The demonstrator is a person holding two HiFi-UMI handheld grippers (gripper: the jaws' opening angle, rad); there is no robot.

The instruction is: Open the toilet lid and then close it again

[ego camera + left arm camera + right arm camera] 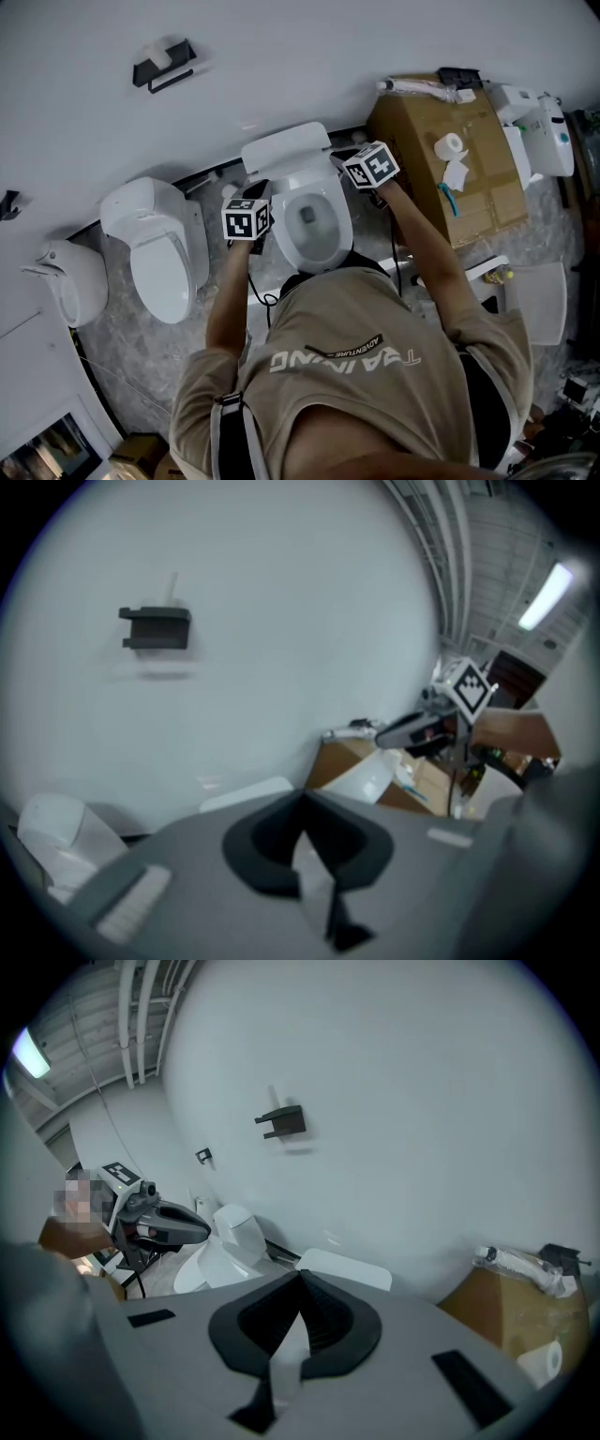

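The left gripper (300,797) has its jaws closed, tips meeting in a point. Only a thin pale sliver shows lower down between them, and I cannot tell what it is. The right gripper (300,1274) is clenched the same way, tips together with a similar pale strip in the narrow gap. Neither can be seen gripping the toilet. From the head view, the two grippers sit on either side of the toilet (317,251), the left one near the bowl's left rim and the right one higher up, near the right side of the tank (286,150). Both point toward the white wall behind it. The toilet lid (314,180) looks raised and leaning back toward the tank, with the seat ring and the grey inside of the bowl open to view. Each gripper view shows the other gripper off to the side, with the flat tank top just beyond the jaws. To the left stands a second toilet (155,246) with its lid down, well apart from the first. To the right, close against the wall, is a cardboard box (469,202) with a roll of toilet paper (451,145) on top. A black holder (164,64) is fixed high on the wall.
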